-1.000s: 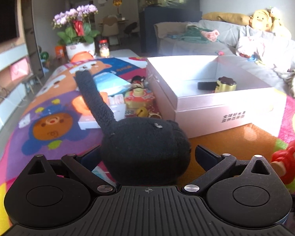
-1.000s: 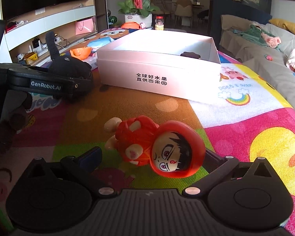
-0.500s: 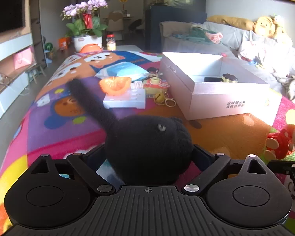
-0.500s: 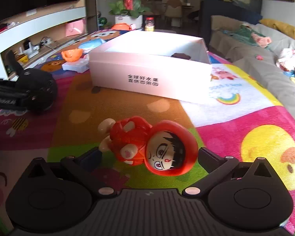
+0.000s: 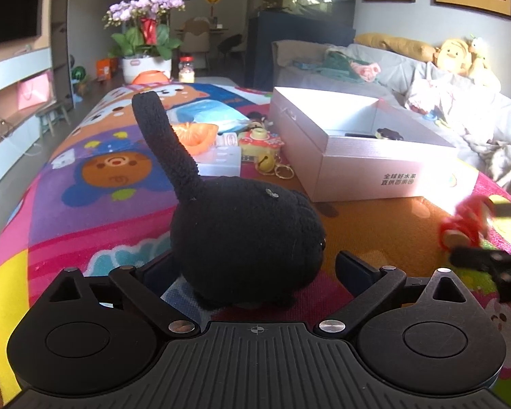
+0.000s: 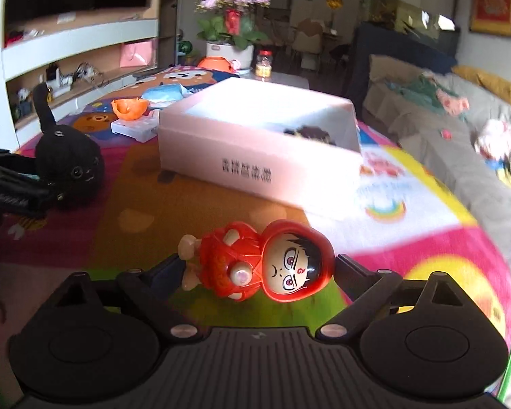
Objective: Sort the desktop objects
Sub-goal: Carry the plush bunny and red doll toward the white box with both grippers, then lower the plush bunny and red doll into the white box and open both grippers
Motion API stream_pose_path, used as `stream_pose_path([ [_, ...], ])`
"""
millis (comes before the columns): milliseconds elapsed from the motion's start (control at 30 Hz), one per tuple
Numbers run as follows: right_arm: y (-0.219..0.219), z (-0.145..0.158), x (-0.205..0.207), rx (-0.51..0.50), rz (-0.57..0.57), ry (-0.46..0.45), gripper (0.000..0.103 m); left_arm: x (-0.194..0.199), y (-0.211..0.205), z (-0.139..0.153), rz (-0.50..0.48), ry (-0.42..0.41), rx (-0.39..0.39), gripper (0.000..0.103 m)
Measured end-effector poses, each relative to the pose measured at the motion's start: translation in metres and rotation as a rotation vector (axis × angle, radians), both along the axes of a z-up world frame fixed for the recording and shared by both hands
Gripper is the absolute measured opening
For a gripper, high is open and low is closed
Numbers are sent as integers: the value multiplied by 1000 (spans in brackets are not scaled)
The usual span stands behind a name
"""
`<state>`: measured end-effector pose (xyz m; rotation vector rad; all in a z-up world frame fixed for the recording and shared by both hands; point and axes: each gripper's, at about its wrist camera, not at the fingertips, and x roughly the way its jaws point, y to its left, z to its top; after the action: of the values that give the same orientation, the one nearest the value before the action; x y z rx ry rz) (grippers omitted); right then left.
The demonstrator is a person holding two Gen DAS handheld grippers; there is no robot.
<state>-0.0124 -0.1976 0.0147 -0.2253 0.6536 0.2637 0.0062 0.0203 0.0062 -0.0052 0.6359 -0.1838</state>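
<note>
- A colourful cartoon mat (image 5: 95,184) covers the surface, patterned with bears, a rainbow and bright patches; behind it stand a potted orchid (image 5: 146,41) and a grey sofa (image 5: 408,78) strewn with plush toys and cloth.
- An open white box (image 5: 364,167) with printed characters sits mid-mat; to its left lie an orange bowl (image 5: 194,136), a clear plastic case (image 5: 221,165), and small trinkets.
- The black plush toy (image 5: 242,238) (round body, one long upright ear or tail) rests on the mat between the fingers of the left gripper (image 5: 252,269), whose jaws have just been opening; a gap shows on the right side.
- The red hooded figurine (image 6: 265,266) lies on its side between the fingers of the right gripper (image 6: 259,269), whose jaws have just been closing; they look to meet it.
- The box's contents are mostly hidden by its wall; only dark tops show.
- The right wrist view is motion-blurred, smearing the box lettering.
</note>
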Motion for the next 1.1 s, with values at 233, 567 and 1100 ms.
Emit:
stream_pose_path([
  [233, 37, -2, 11, -163, 263, -68, 93, 1, 0, 0, 1, 3, -2, 101],
  [567, 23, -4, 13, -83, 189, -30, 103, 2, 0, -1, -1, 11, -6, 101],
  [1100, 17, 11, 3, 13, 170, 12, 94, 14, -21, 4, 27, -4, 108, 101],
])
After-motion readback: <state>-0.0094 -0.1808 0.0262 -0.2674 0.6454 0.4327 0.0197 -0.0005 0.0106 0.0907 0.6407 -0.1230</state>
